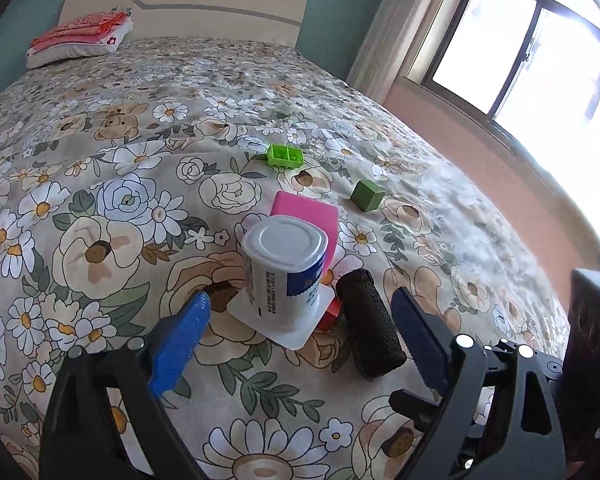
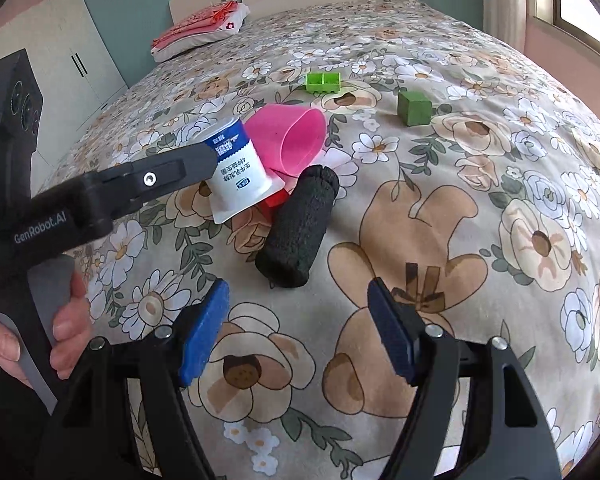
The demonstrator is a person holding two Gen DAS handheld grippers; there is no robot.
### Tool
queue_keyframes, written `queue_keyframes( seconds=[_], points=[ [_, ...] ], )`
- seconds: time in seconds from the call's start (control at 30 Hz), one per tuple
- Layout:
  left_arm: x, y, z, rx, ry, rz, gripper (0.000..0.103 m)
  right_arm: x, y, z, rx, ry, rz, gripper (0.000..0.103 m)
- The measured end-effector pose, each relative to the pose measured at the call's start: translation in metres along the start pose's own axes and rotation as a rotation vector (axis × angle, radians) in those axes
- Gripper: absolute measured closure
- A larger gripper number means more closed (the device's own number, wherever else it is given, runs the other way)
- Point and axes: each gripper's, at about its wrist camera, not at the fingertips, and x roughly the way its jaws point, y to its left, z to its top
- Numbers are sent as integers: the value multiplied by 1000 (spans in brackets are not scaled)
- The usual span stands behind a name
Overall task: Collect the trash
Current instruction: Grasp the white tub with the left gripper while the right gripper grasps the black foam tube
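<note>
Left gripper [image 1: 300, 320]: jaws standing wide apart, holding nothing; the yogurt cup and the black foam roll are lying in the gap ahead of its blue pads [image 1: 180, 344].
Right gripper [image 2: 298, 328]: jaws spread wide, gripping nothing, hovering over the floral bedspread [image 2: 480, 240] just short of the foam roll.
Yogurt cup [image 1: 282, 268]: sitting upside down on its white flange, mid-bed, well away from the bed's edges.
Black foam roll [image 2: 298, 224]: lying on its side just beside the cup.
Pink cup [image 2: 296, 140]: lying tipped over behind the yogurt cup, touching it.
Red block [image 2: 274, 202]: showing partly between cup and roll.
Green bricks [image 2: 323, 82] and green cube [image 2: 414, 108]: resting farther toward the headboard side.
</note>
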Motion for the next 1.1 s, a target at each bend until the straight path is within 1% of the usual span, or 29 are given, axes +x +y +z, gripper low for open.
queue_keyframes(
  seconds=[0.07,0.17,0.23,0.37,0.4,0.5,0.53,0.57,0.6,0.63,0.67,0.73,0.93,1.1],
  points=[
    [11,4,5,-15,2,-15,10,11,-4,6,31,7,15,32],
    [23,5,9,-19,4,-19,10,25,-7,13,48,11,6,32],
    [30,5,10,-15,4,-23,10,31,-8,16,54,4,2,32],
    [36,1,10,14,-25,-18,10,38,-10,18,67,-8,10,32],
    [38,0,10,25,-26,-14,10,38,-10,18,70,-14,11,37],
    [42,-1,12,46,-37,4,12,41,-13,20,75,-13,29,45],
    [42,-1,13,48,-43,6,15,42,-13,20,76,-14,33,46],
    [42,0,14,47,-48,8,20,43,-12,20,75,-14,36,51],
    [43,0,15,46,-47,5,23,44,-12,20,72,-12,47,59],
    [44,0,16,46,-42,-3,31,45,-11,20,72,-10,59,61],
    [46,0,15,47,-34,-9,40,45,-11,20,73,-11,58,61],
    [49,-2,13,59,-21,-2,52,44,-12,19,81,-15,66,62],
    [36,-10,7,59,-50,9,52,35,-22,15,123,-7,98,66],
    [13,-21,6,51,-68,4,52,18,-26,12,124,-12,100,68]
  ],
)
